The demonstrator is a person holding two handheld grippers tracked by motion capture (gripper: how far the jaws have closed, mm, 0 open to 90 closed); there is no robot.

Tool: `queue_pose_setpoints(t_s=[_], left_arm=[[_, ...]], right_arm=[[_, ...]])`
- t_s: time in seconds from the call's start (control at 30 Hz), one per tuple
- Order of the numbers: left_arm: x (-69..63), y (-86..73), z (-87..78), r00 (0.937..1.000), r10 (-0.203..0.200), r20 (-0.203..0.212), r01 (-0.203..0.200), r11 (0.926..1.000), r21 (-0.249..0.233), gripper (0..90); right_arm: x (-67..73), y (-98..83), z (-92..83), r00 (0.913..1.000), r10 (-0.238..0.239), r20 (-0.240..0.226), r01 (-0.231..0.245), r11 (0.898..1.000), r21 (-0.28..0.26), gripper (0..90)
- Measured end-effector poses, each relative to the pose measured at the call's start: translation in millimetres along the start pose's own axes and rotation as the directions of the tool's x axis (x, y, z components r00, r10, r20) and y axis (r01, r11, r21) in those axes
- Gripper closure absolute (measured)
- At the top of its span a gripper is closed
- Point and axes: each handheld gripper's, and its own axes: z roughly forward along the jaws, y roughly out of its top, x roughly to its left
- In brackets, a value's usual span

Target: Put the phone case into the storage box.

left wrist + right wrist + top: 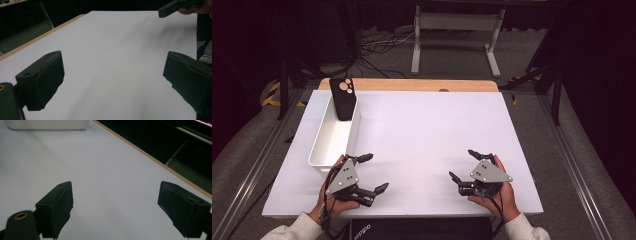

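Phone case [343, 98] upright in white bin [324, 145], upper left. Left gripper [373, 173] lower left, right gripper [463, 165] lower right, jaws spread, empty, over bench [427, 135].

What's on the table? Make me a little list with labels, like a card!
table: white top with a wooden far edge
bin: long white bin at the table's left side
phone case: black phone case leaning upright in the bin's far end, camera cutout at the top
left gripper: near the bin's near end, jaws wide apart, holding nothing
right gripper: on the near right of the table, jaws wide apart, holding nothing
between the grippers: bare white table
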Motion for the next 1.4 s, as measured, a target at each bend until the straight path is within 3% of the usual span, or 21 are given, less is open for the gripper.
queue_pose_setpoints(t_s=[0.1, 0.37, 0.57, 0.77, 1.07, 1.4], left_arm=[[-1.0, -5.8, 3.6, 0.9994, 0.014, -0.033, -0.014, 0.9997, 0.02, 4.2], [-0.9, -9.5, 9.5, 0.9996, 0.007, -0.029, -0.006, 0.999, 0.044, 2.8], [0.0, -8.8, 9.4, 0.9997, 0.005, -0.023, -0.004, 0.9991, 0.041, 2.8], [0.4, -8.3, 9.2, 0.9996, -0.006, -0.027, 0.007, 0.9993, 0.038, 3.0], [1.1, -6.9, 6.2, 0.9996, 0.015, -0.023, -0.014, 0.9993, 0.034, 3.3], [1.5, -6.3, 5.9, 0.9999, 0.006, -0.015, -0.006, 0.9995, 0.032, 3.3]], right_arm=[[0.5, -1.2, 0.4, 1.0, 0.001, -0.004, -0.001, 1.0, 0.006, 13.3], [2.5, -3.3, 0.8, 0.9999, -0.005, -0.014, 0.005, 1.0, 0.006, 12.7], [1.6, -0.5, -3.2, 0.9996, 0.017, -0.022, -0.018, 1.0, -0.009, 11.3], [2.5, 0.5, -6.1, 0.9996, 0.01, -0.025, -0.011, 1.0, -0.024, 11.2], [6.9, -1.1, -1.8, 0.9995, 0.0, -0.03, -0.001, 1.0, -0.009, 11.3], [9.2, -1.5, 0.7, 0.9992, -0.008, -0.04, 0.008, 1.0, 0.004, 11.3]])
